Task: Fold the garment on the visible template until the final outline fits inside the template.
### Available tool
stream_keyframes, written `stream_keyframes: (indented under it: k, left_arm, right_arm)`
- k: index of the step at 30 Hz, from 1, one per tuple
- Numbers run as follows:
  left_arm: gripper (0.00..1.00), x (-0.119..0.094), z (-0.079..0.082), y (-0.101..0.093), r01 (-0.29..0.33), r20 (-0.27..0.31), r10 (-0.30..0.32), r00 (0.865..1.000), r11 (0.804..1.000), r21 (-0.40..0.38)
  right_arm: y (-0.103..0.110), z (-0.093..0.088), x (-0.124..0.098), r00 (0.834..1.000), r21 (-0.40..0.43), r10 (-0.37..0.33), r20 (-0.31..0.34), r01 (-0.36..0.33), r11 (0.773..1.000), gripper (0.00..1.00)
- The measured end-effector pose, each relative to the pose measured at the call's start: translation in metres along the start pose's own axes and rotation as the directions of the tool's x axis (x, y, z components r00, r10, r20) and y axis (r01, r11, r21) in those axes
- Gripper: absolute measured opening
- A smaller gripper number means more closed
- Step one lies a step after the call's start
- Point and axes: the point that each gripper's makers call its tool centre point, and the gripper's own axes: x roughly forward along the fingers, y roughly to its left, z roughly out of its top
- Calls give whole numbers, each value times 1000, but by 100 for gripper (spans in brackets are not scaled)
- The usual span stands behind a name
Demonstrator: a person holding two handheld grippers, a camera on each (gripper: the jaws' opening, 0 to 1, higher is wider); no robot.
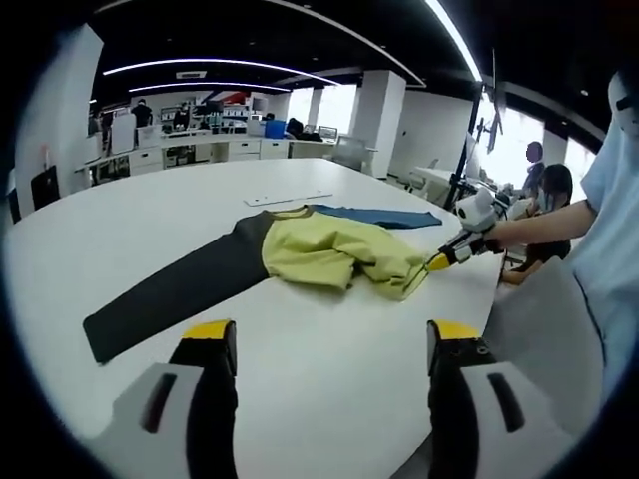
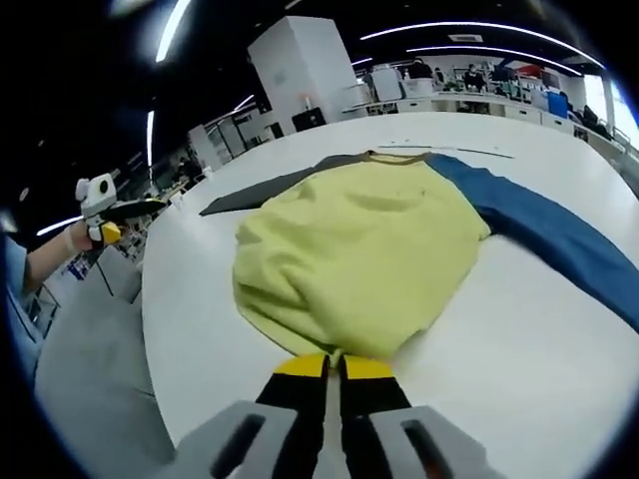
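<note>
The garment lies on the white table (image 1: 300,399): a yellow-green body (image 1: 329,251), a dark grey sleeve (image 1: 170,294) stretched toward the near left and a blue sleeve (image 1: 384,216) at the far side. My left gripper (image 1: 329,344) hangs above the near table, jaws wide apart with nothing between them. My right gripper (image 1: 439,261) comes in from the right, pinching the body's hem. In the right gripper view my right gripper (image 2: 332,367) is shut on the yellow hem, with the rumpled body (image 2: 359,249), blue sleeve (image 2: 559,239) and grey sleeve (image 2: 270,190) ahead. The left gripper (image 2: 122,212) shows far left.
A thin pale strip (image 1: 290,198) lies on the table beyond the collar. The table's rounded edge (image 2: 150,329) drops to grey floor on my side. A person (image 1: 554,205) sits past the table's right end. Desks and pillars stand far behind.
</note>
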Motion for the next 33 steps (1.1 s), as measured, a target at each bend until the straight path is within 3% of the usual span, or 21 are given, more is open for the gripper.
stream_keyframes:
  k: [7,12,15,20,23,25,26,29,32,33]
  left_arm:
    - [73,8,0,-5,17,4,-17,1000,1000,-4]
    - [67,26,-2,-14,36,-7,-36,999,999,12]
    - [59,42,-4,-18,37,-34,-35,999,998,59]
    - [42,75,4,-23,28,-22,-27,999,996,80]
    - [34,96,1,-20,2,-70,9,998,989,148]
    - [30,111,0,-20,-6,-97,28,995,977,212]
    - [28,121,-2,-19,-7,-112,39,993,962,272]
    - [22,137,-1,-22,-10,-121,54,991,942,336]
    - [17,155,-2,-24,-6,-147,86,985,880,475]
    - [17,160,-3,-24,-4,-152,91,984,870,493]
  right_arm:
    - [0,1,-19,1000,5,-12,26,11,1000,0]
    - [1,-3,-37,999,23,-22,49,21,1000,0]
    - [3,-2,-48,997,38,-30,73,27,999,0]
    - [5,0,-63,993,67,-42,109,35,997,0]
    - [7,3,-70,989,87,-55,137,43,995,0]
    - [8,4,-75,987,98,-56,151,42,994,0]
    - [9,3,-77,986,101,-57,154,42,994,0]
    - [8,-1,-81,985,120,-65,161,46,992,0]
    - [8,-4,-84,984,143,-67,167,44,989,0]
    - [7,-5,-85,983,147,-71,169,46,988,0]
